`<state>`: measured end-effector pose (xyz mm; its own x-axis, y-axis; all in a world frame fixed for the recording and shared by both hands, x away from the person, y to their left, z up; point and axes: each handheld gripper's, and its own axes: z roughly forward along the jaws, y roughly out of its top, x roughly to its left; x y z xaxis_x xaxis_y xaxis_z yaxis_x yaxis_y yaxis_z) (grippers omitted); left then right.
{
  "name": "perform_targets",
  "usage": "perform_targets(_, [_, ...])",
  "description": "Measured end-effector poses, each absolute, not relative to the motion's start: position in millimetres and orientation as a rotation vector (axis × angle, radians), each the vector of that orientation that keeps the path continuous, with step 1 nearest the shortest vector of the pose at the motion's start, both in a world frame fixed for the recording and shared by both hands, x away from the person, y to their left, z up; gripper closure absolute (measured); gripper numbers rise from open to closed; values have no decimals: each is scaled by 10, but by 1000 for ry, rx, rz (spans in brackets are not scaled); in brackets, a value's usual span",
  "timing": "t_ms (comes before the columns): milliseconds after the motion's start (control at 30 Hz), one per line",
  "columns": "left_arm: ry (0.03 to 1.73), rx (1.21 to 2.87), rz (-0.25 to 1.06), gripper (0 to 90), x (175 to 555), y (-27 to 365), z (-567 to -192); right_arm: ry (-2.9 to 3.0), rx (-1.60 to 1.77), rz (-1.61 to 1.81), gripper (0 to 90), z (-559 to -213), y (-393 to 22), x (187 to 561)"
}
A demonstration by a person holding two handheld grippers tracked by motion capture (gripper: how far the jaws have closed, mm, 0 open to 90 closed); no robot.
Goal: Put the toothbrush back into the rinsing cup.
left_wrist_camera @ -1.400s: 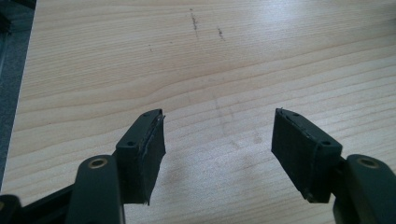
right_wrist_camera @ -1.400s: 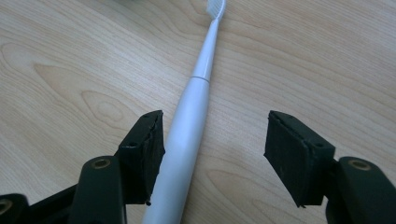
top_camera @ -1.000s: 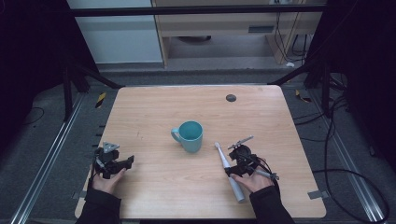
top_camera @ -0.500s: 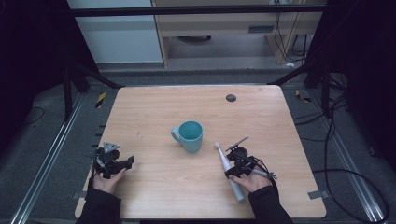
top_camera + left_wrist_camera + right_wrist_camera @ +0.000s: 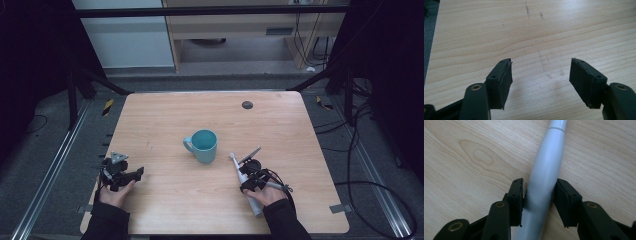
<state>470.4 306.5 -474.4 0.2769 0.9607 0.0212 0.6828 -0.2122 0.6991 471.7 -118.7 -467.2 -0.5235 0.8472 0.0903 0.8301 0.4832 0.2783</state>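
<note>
Pale wood grain is seen across the surface (image 5: 165, 125), on which a teal mug (image 5: 204, 145) stands near the middle. Just right of the mug, a white electric toothbrush (image 5: 545, 173) lies flat, and the right hand-held gripper (image 5: 538, 195) has just been closing around its handle, both pads now being pressed against it. The left hand-held gripper (image 5: 541, 75) is held wide apart over bare wood near the left edge.

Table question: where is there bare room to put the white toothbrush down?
The table is bare behind the blue mug, apart from a small dark disc, and between the mug and the left claw. It's crowded where the right claw pinches the toothbrush.
</note>
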Motion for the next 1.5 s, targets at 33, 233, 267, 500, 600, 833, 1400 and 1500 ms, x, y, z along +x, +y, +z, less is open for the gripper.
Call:
perform_targets(33, [1471,1973,625,340,4704,3065,-4744,2654,1507,438,629,-4679,-1178,4714])
perform_targets(233, [1472,1973,625,340,4704,3065,-4744,2644,1516,424,658,-4676,-1167,4709])
perform_targets(267, [1473,1974,625,340,4703,3065,-4742,2641,1523,423,659,-4676,-1165,4707])
perform_targets(500, [1474,1972,624,340,4703,3068,-4740,2632,1515,442,663,-4662,-1179,4695])
perform_targets(600, [1473,1971,623,340,4702,3070,-4739,2619,1521,501,663,-4613,-1213,4676])
perform_targets(833, [1471,1969,628,340,4699,3070,-4734,2520,1526,635,663,-4454,-1302,4652])
perform_targets(1400, [1473,1962,635,340,4694,3074,-4727,2202,1498,973,662,-4180,-1531,4636])
perform_targets(1500, [1474,1961,635,340,4694,3075,-4726,2150,1491,1039,663,-4121,-1557,4626])
